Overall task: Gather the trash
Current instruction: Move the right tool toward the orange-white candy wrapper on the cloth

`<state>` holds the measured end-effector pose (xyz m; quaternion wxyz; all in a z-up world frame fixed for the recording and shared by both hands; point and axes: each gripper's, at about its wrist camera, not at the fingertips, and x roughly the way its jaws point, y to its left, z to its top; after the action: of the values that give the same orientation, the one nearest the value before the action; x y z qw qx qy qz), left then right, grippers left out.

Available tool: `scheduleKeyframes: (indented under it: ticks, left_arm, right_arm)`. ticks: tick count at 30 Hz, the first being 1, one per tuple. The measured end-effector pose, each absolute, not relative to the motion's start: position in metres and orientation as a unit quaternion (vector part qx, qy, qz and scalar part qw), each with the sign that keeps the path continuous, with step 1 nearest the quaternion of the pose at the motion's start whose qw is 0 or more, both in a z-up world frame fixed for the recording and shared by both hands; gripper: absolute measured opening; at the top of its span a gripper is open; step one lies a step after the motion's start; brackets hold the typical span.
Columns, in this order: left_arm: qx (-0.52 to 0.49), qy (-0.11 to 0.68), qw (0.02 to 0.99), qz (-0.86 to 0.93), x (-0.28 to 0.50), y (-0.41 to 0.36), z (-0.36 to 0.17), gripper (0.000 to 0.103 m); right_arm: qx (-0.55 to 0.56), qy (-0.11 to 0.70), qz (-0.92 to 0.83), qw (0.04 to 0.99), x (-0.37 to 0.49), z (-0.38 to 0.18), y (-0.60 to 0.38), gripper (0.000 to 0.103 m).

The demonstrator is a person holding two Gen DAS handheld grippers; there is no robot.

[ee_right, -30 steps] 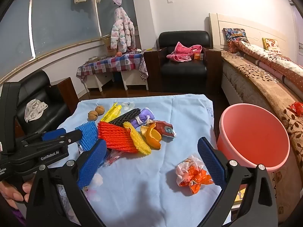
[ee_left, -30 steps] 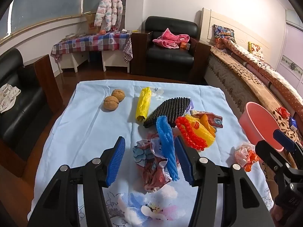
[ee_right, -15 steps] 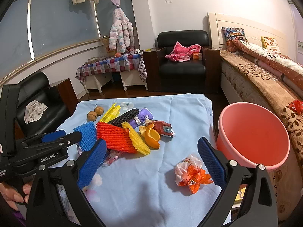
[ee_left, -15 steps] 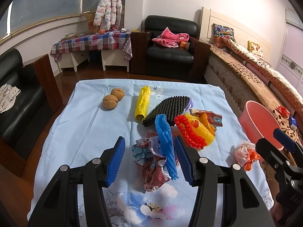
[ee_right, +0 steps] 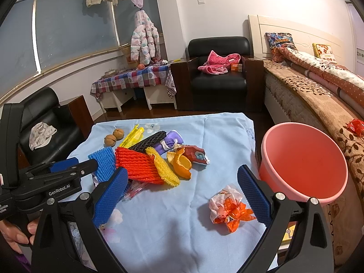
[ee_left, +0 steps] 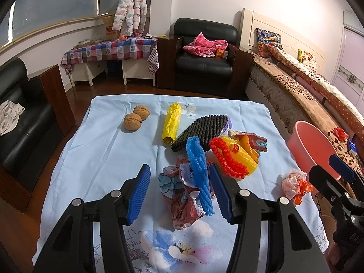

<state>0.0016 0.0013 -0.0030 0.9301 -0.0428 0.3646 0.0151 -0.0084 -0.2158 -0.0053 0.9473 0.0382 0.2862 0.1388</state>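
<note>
Both grippers are hanging wide open and empty: left gripper (ee_left: pixel 182 193) is bracketing the blue foam net (ee_left: pixel 198 170) and crumpled wrapper (ee_left: pixel 182 195), right gripper (ee_right: pixel 182 195) is lining up the orange-white wrapper (ee_right: pixel 227 207) beside the pink bin (ee_right: pixel 304 159); next, probably descend and close.

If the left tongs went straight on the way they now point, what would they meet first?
Most likely the crumpled floral wrapper and the blue foam net lying over it, both between the open left tongs; depth is uncertain.

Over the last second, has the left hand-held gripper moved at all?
Yes, slightly. The left hand-held gripper has eased back: the walnuts and blue net sit a little higher in its view. Its jaws remain open.
</note>
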Motion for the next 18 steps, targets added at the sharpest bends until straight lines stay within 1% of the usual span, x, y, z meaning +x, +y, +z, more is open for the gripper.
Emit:
scheduleKeyframes:
  ticks: [18]
  left_arm:
    - [-0.043, 0.364, 0.93, 0.013, 0.0029, -0.0031, -0.0058, 0.054]
  right_arm:
    - [0.04, 0.279, 0.128, 0.951, -0.0121, 0.0035, -0.2203, 0.097]
